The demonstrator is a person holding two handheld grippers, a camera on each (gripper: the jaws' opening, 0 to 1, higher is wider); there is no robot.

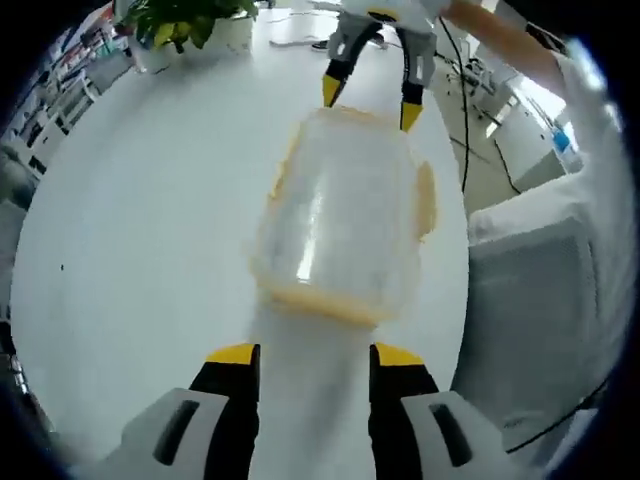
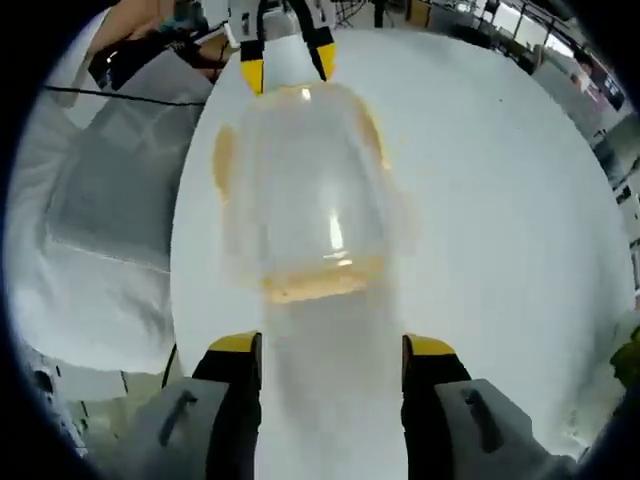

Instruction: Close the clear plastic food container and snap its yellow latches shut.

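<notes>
The container (image 1: 345,215) sits on the white table (image 1: 150,220), between the two grippers, which face each other across it. Its clear body is blurred in both views; yellow latches show along its edges.

In the left gripper view, the left gripper (image 1: 315,355) has its jaws spread, released, just short of the container's near end with a yellow strip there. Across it, the right gripper (image 1: 368,95) comes in from the top, its yellow tips close to the far edge; whether they touch it I cannot tell. This view also shows a potted plant (image 1: 185,25) at the table's far side, a side latch (image 1: 427,200) on the right, and a person's white sleeve (image 1: 530,300).

In the right gripper view, the right gripper (image 2: 330,350) is likewise open, holding nothing, jaws either side of the near latch (image 2: 310,285). The left gripper (image 2: 288,60) stands at the far end, and a hand (image 2: 140,25) shows at the top left beside the white-clad person.
</notes>
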